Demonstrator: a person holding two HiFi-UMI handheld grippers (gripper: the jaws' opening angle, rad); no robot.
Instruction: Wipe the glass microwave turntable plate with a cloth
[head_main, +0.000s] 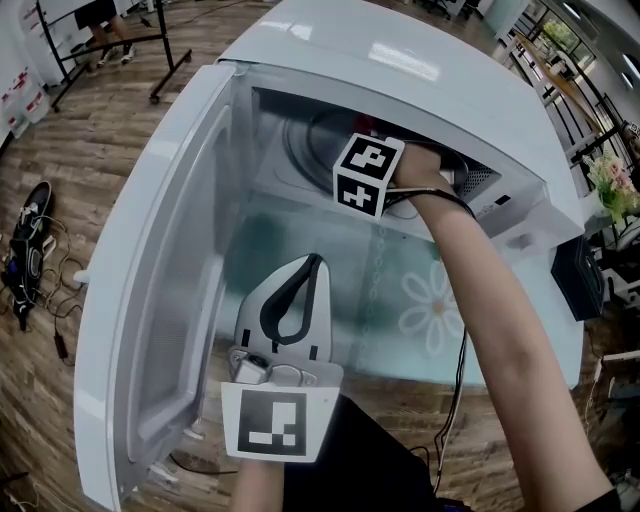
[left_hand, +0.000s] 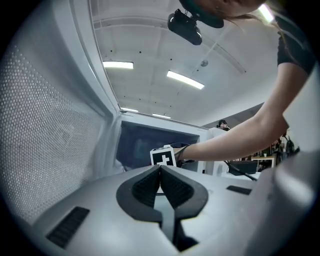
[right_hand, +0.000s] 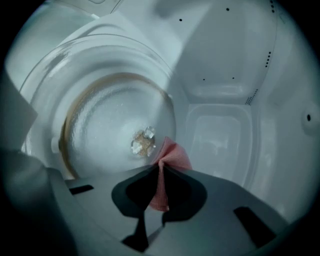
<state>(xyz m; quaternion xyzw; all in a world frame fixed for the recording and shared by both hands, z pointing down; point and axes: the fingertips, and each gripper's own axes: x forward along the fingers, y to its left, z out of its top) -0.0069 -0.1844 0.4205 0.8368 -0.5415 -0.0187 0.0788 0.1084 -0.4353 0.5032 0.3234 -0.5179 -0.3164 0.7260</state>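
- My right gripper (right_hand: 160, 166) is inside the white microwave (head_main: 400, 70); from the head view I only see its marker cube (head_main: 367, 175) and the forearm (head_main: 495, 300) reaching in
- Its jaws are pinched together on a pink cloth (right_hand: 173, 155), which is squeezed into a thin fold between the pads and fans out just past the tips
- The glass turntable plate (right_hand: 100, 112) sits on the cavity floor, round and clear, with its centre hub (right_hand: 142, 140) just left of the cloth
- The cloth's free end lies over the plate's near right edge; I can't tell whether it actually touches the glass
- My left gripper (head_main: 314, 262) hangs outside, in front of the open cavity, above the teal tablecloth with a daisy print (head_main: 435, 305)
- Its jaws are closed tip to tip with nothing between them
- The microwave door (head_main: 150, 300) stands swung wide open on the left
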